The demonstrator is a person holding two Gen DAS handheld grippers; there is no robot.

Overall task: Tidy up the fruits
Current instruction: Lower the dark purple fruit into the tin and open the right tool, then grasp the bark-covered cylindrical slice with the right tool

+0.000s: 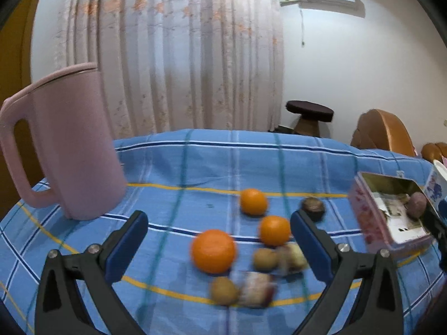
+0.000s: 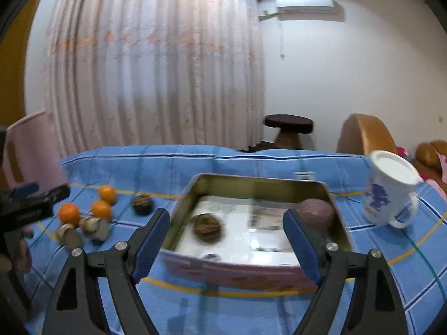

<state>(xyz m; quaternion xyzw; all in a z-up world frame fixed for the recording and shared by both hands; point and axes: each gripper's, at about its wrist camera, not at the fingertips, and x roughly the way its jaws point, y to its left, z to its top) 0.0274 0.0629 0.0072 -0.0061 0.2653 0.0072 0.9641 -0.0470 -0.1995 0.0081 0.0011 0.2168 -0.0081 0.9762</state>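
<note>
Three oranges lie on the blue checked cloth: a big one [image 1: 213,250], a second [image 1: 274,230] and a third [image 1: 253,201] farther back. Small brown and reddish fruits [image 1: 264,258] are clustered in front of them, and a dark round fruit [image 1: 313,208] sits apart. My left gripper [image 1: 219,224] hovers open over this group, holding nothing. The pink-sided metal tin [image 2: 178,215] holds a brown fruit [image 2: 207,227] and a purplish fruit [image 2: 317,212]. My right gripper [image 2: 226,223] is open above the tin's near edge, empty. The left gripper [image 2: 36,199] also shows at the right wrist view's left edge.
A tall pink jug [image 1: 69,145] stands at the left on the cloth. A white mug with blue print [image 2: 389,192] stands right of the tin. Behind the table are a curtain, a dark stool [image 2: 289,128] and an orange chair [image 2: 366,134].
</note>
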